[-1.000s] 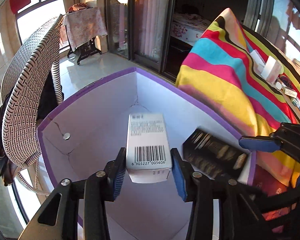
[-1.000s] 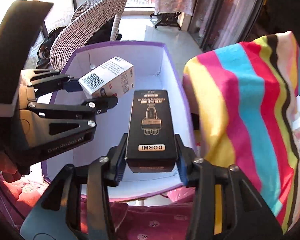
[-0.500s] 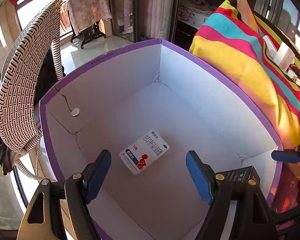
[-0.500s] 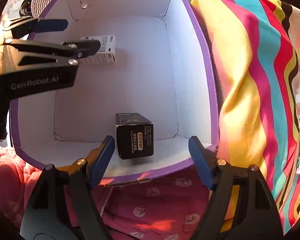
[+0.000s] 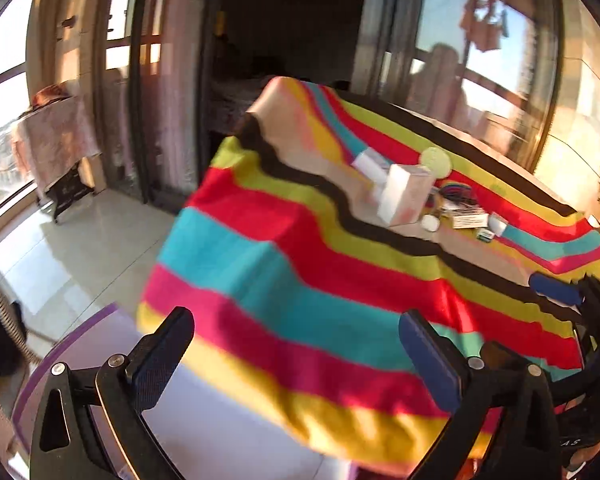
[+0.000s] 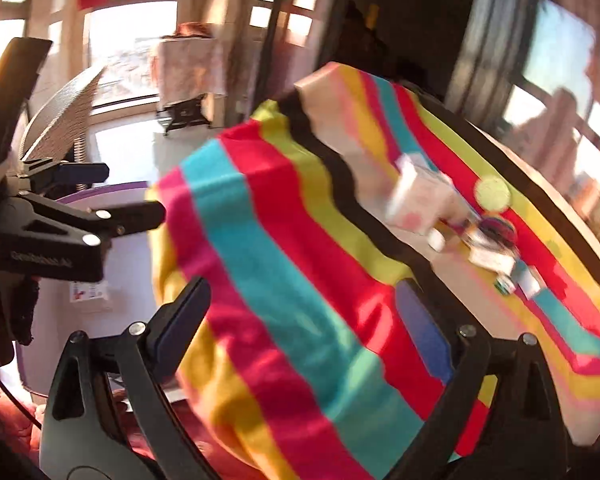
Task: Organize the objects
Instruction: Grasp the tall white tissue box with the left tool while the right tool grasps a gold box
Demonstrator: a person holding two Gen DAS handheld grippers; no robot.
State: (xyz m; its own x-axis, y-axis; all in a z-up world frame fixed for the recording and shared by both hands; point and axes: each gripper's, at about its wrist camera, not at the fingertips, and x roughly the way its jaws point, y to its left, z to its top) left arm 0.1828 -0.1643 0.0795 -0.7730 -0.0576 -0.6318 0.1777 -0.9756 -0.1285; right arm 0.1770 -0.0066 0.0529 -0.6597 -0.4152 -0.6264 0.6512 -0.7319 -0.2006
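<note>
A striped cloth (image 5: 308, 264) covered a table in a sunlit room with big windows. Both tongs stood wide and held nothing: the left gripper (image 5: 296, 354) and the right gripper (image 6: 304, 322) faced the cloth. Beyond them on the cloth stood a white carton (image 5: 404, 196) among small items, blurred. Low at the left of the tongs was the purple-rimmed box (image 5: 80, 340), and a small white box (image 6: 89, 292) lay inside it
</note>
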